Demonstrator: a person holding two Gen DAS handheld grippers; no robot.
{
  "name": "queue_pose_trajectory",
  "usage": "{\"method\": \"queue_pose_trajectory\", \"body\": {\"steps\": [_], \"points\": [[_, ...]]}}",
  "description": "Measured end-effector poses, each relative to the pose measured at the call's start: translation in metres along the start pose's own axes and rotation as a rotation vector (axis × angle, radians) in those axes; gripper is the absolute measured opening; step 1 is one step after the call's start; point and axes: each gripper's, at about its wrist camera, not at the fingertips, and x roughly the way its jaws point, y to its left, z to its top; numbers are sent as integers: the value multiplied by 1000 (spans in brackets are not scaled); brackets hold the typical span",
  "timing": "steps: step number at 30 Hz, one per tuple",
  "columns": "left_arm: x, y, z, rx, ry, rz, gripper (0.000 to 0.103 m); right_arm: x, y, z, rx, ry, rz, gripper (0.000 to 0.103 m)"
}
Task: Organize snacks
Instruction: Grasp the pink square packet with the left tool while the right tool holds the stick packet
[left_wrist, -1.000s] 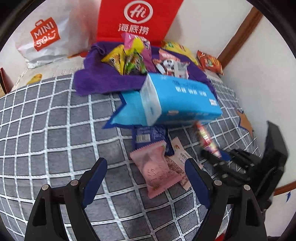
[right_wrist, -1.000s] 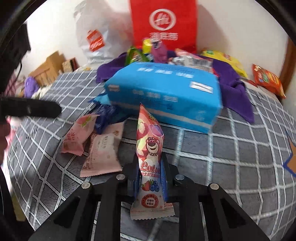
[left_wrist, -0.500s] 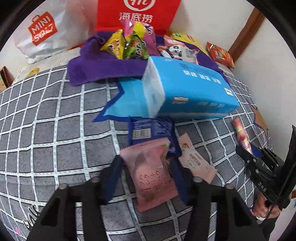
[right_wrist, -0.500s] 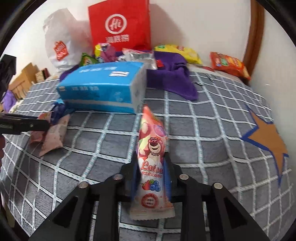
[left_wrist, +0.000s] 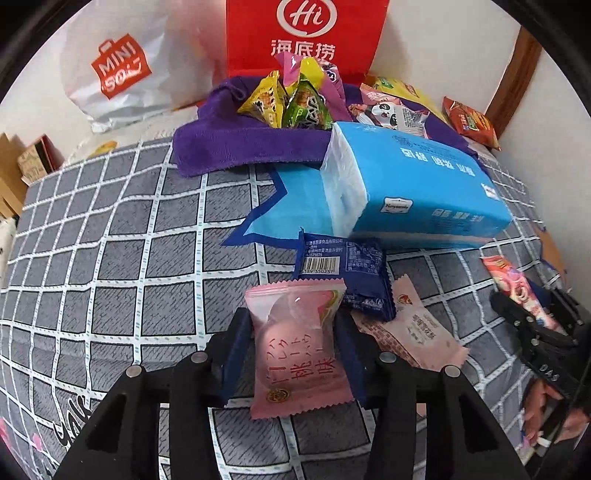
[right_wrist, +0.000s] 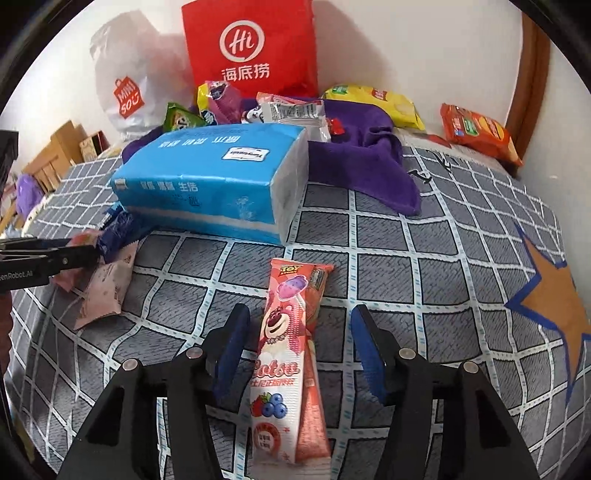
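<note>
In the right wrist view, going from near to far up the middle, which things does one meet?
Long pink snack stick lying between the open tongs → blue tissue pack → purple cloth → red paper bag against the wall.

In the left wrist view, the tissue pack (left_wrist: 413, 188) lies on the bed (left_wrist: 110, 258) at centre right. Behind it, toward the top, a towel (left_wrist: 236, 147) carries a heap of snack packets (left_wrist: 291, 103), with two bags (left_wrist: 306, 37) standing against the wall behind. Before the pack lie three packets, one (left_wrist: 299, 347) at lower centre. In the right wrist view, a stick packet (right_wrist: 288, 354) lies at lower centre, before the pack.
</note>
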Motion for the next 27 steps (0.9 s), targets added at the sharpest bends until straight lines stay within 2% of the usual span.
{"method": "queue_pose_trajectory", "body": {"steps": [4, 13, 17, 22, 27], "points": [[-2, -7, -8, 25, -43, 45, 46, 1, -4, 0, 18, 1, 15, 58], [-3, -8, -14, -7, -122, 73, 46, 2, -2, 3, 6, 5, 8, 58], [-2, -7, -12, -13, -126, 66, 46, 3, 0, 3, -5, 8, 7, 60], [-2, -9, -13, -3, -123, 56, 52, 3, -1, 3, -2, 8, 16, 61], [-1, -12, -13, 3, -122, 56, 53, 3, -1, 3, -1, 6, 18, 61]]}}
